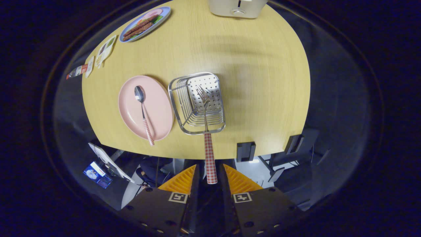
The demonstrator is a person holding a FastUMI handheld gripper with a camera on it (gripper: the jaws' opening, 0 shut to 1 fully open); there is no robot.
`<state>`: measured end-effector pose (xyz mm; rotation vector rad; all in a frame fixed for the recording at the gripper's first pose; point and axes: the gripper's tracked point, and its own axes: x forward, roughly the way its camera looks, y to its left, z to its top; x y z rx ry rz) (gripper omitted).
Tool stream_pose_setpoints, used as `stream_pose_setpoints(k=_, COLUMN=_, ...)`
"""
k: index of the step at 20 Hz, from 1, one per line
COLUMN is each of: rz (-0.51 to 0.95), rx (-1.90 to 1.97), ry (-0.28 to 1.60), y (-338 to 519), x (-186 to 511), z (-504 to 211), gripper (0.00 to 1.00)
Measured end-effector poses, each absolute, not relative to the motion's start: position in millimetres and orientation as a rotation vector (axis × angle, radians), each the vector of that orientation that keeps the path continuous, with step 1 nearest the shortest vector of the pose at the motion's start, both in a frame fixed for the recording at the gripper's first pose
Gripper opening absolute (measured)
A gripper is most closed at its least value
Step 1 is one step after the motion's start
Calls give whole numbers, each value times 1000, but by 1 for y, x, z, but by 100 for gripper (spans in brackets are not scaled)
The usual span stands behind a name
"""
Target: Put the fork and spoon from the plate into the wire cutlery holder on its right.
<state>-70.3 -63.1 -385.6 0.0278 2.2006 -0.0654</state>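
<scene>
Gripper [210, 174] closed on fork [207, 131], both orange fingers [179, 179] pressing the red-checked handle at its lower end. Fork held lengthwise ahead of the fingers, tines forward, over the wire cutlery holder [184, 123]; tines seen against the holder's perforated metal wall. Whether the tines touch the holder: cannot tell. Holder standing on the wooden table [263, 82], just right of the pink plate [158, 112] and almost touching its rim. Spoon [143, 112] lying on the plate, bowl away from the gripper, checked handle reaching past the plate's near rim. Beyond, at the table's far side: blue plate with food [144, 23] to the left, white toaster [237, 8] straight ahead.
</scene>
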Motion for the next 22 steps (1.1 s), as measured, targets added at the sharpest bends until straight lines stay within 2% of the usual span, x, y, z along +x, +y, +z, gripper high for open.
stream_pose_setpoints(k=3, rz=-55, rx=56, ry=2174, y=-58, x=-68, z=-382, gripper=45)
stream_pose_setpoints(k=9, rz=-49, rx=79, ry=2109, y=-62, x=-68, z=-378, gripper=45)
stream_pose_setpoints(k=13, rz=-39, rx=96, ry=2042, y=-62, x=-67, z=-366, gripper=67)
stream_pose_setpoints(k=14, rz=-38, rx=82, ry=2032, y=-63, x=-71, z=-364, gripper=77)
stream_pose_setpoints(k=15, rz=-30, rx=81, ry=2028, y=-62, x=-74, z=-364, gripper=81)
stream_pose_setpoints(k=22, rz=-50, rx=89, ry=2090, y=-62, x=-106, z=-404, gripper=83)
